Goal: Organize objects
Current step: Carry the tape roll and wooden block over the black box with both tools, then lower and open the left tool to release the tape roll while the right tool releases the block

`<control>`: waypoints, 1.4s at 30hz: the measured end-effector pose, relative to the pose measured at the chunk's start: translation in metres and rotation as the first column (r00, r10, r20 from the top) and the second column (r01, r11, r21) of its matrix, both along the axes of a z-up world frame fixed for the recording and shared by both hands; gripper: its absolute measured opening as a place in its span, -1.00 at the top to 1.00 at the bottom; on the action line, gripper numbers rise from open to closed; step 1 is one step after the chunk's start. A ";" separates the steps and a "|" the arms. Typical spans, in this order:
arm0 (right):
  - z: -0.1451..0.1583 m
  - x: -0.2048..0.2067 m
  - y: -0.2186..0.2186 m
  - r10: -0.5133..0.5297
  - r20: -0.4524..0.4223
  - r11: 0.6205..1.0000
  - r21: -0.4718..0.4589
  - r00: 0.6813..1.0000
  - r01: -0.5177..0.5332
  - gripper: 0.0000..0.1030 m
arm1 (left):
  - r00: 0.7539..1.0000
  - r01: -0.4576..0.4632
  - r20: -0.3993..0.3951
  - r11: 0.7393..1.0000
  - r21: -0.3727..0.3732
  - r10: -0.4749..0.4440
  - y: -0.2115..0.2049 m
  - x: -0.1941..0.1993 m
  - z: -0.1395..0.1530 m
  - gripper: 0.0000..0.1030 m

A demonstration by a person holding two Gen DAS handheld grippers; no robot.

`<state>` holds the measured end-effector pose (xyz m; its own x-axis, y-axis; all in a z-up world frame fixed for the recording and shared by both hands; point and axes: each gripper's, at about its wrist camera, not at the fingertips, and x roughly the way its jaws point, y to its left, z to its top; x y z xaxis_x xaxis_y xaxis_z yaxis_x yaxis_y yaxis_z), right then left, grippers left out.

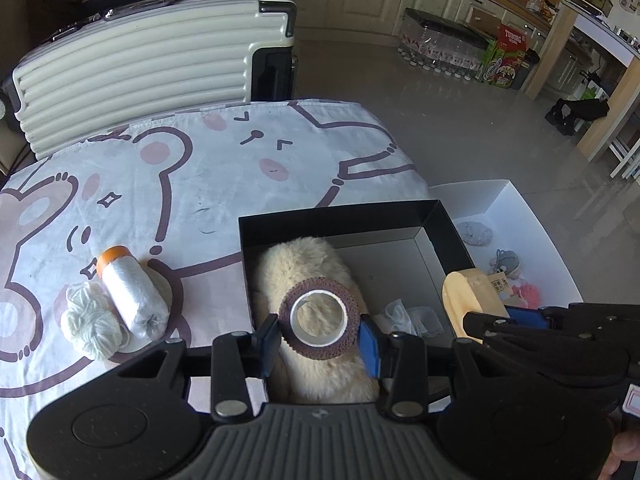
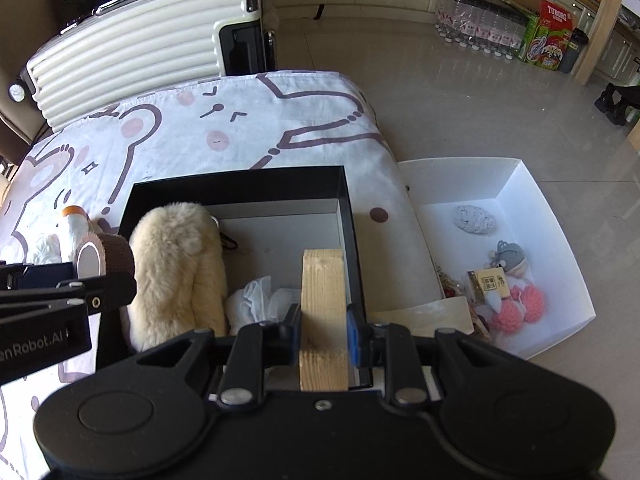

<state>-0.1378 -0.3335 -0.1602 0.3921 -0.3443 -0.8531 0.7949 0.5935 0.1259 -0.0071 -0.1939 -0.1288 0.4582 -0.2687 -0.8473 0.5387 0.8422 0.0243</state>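
Observation:
My left gripper (image 1: 319,334) is shut on a brown tape roll (image 1: 319,313) and holds it above the black box (image 1: 340,216), over a cream furry plush (image 1: 296,264) lying in the box. The roll also shows in the right wrist view (image 2: 105,259). My right gripper (image 2: 323,326) is shut on a wooden block (image 2: 323,312) over the right part of the black box (image 2: 240,184). The block also shows in the left wrist view (image 1: 468,296). A crumpled white plastic bag (image 2: 256,300) lies in the box beside the plush (image 2: 176,264).
A white roll with an orange cap (image 1: 130,292) and a ball of white yarn (image 1: 90,324) lie on the cartoon-print cloth (image 1: 200,168) left of the box. A white tray (image 2: 520,200) with small knitted items sits to the right. A cream suitcase (image 1: 152,68) stands behind.

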 end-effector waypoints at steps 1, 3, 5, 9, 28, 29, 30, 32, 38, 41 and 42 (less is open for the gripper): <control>-0.002 0.001 -0.001 -0.001 -0.005 1.000 -0.002 1.000 0.001 0.55 | 1.000 0.002 -0.003 1.000 0.001 -0.002 -0.001 0.001 -0.002 0.17; -0.008 0.004 -0.004 -0.003 -0.020 1.000 0.000 1.000 0.003 0.54 | 1.000 0.006 -0.009 1.000 0.004 -0.006 -0.004 0.003 -0.006 0.17; -0.013 0.006 -0.006 0.001 -0.025 1.000 0.009 1.000 -0.001 0.55 | 1.000 0.009 -0.015 1.000 0.006 -0.009 -0.005 0.004 -0.009 0.17; -0.020 0.012 -0.008 0.023 -0.041 1.000 0.014 0.999 -0.022 0.55 | 0.999 0.008 -0.033 1.000 -0.002 -0.008 -0.008 0.009 -0.014 0.17; -0.003 -0.004 -0.011 0.020 0.016 1.000 0.022 1.000 -0.020 0.52 | 0.996 0.017 -0.090 0.999 -0.038 -0.020 -0.026 0.010 -0.029 0.17; 0.000 -0.007 -0.012 0.009 0.023 1.000 0.024 1.000 -0.009 0.52 | 0.995 0.017 -0.101 0.999 -0.043 -0.021 -0.027 0.009 -0.030 0.17; 0.003 -0.010 -0.013 -0.008 0.032 1.000 0.023 0.999 0.007 0.53 | 0.994 0.019 -0.110 0.999 -0.047 -0.024 -0.029 0.008 -0.031 0.17; 0.009 -0.017 -0.016 -0.041 0.054 0.999 0.030 0.998 0.039 0.61 | 0.992 0.028 -0.120 0.998 -0.052 -0.034 -0.034 0.005 -0.033 0.17; 0.015 -0.036 -0.028 -0.141 0.119 0.989 0.061 0.983 0.135 0.68 | 0.987 0.085 -0.130 0.992 -0.094 -0.097 -0.050 -0.007 -0.034 0.17; 0.013 -0.041 -0.031 -0.151 0.131 0.987 0.083 0.980 0.141 0.69 | 0.982 0.097 -0.156 0.991 -0.091 -0.111 -0.058 -0.011 -0.040 0.17; 0.012 -0.041 -0.032 -0.149 0.129 0.987 0.083 0.980 0.139 0.69 | 0.980 0.101 -0.164 0.991 -0.087 -0.114 -0.060 -0.012 -0.043 0.17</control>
